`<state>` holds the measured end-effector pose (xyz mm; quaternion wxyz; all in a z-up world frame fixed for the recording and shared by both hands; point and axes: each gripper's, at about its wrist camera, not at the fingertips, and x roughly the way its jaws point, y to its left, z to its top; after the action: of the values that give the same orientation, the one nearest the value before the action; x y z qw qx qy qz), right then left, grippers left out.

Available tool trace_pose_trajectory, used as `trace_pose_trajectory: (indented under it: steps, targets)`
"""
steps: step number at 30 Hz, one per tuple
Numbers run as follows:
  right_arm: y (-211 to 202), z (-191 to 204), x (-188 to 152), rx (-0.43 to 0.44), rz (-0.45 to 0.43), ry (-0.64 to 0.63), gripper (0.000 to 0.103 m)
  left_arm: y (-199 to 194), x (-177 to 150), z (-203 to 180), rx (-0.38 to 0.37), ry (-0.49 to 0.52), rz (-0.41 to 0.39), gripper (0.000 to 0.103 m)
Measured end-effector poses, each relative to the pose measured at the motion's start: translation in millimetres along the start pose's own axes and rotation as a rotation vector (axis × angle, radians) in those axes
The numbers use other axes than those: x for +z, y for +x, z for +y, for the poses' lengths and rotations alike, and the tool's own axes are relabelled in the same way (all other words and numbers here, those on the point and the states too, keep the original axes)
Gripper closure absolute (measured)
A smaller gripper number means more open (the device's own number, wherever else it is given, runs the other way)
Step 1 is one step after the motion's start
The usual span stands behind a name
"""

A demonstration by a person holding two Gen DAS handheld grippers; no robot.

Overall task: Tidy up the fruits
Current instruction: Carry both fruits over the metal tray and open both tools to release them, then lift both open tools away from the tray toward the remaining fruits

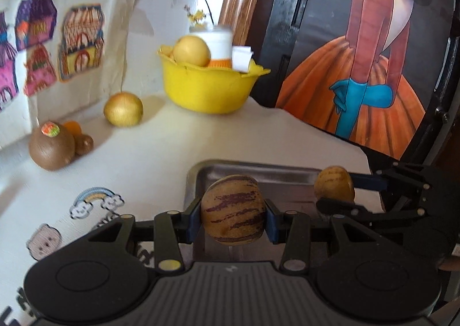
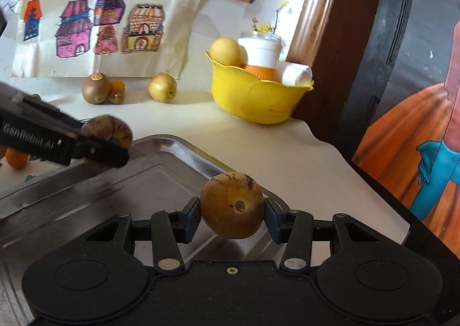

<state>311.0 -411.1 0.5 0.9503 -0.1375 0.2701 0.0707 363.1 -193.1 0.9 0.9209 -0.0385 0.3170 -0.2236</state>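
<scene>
While held over the metal tray, two fruits are shown clamped. L gripper: pads pressed on a purple-striped fruit above the tray's near part. R gripper: closed on a tan fruit near the tray's right rim. Beyond the tray: yellow bowl w/ pale fruit, golden apple, kiwis and a small orange fruit by the wall.

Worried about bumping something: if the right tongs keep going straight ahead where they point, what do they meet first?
Probably the metal tray under the right tongs, which grip a yellow-brown fruit; the yellow bowl stands farther off. Depth is unclear.
</scene>
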Motion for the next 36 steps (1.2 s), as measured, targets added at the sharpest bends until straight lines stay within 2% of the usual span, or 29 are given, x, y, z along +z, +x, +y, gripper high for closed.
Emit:
trace_pose_trajectory:
  steps: [20, 26, 28, 32, 36]
  targets:
    - [10, 2, -3, -0.010, 0.024, -0.007, 0.053, 15, -7, -7, 0.028, 0.017, 0.074, 0.054]
    - [3, 5, -4, -0.030, 0.003, -0.042, 0.045, 13, -7, -7, 0.027, -0.004, 0.061, 0.053]
    - [0, 6, -5, -0.031, 0.001, -0.050, 0.041, 9, -5, -7, 0.019, -0.014, 0.042, 0.046]
    - [-9, 9, -8, -0.037, -0.012, -0.057, 0.037, -1, -4, -8, 0.025, -0.022, 0.025, 0.042]
    - [-23, 10, -7, -0.037, -0.038, -0.032, 0.027, -16, -5, -9, 0.046, -0.037, -0.001, 0.026]
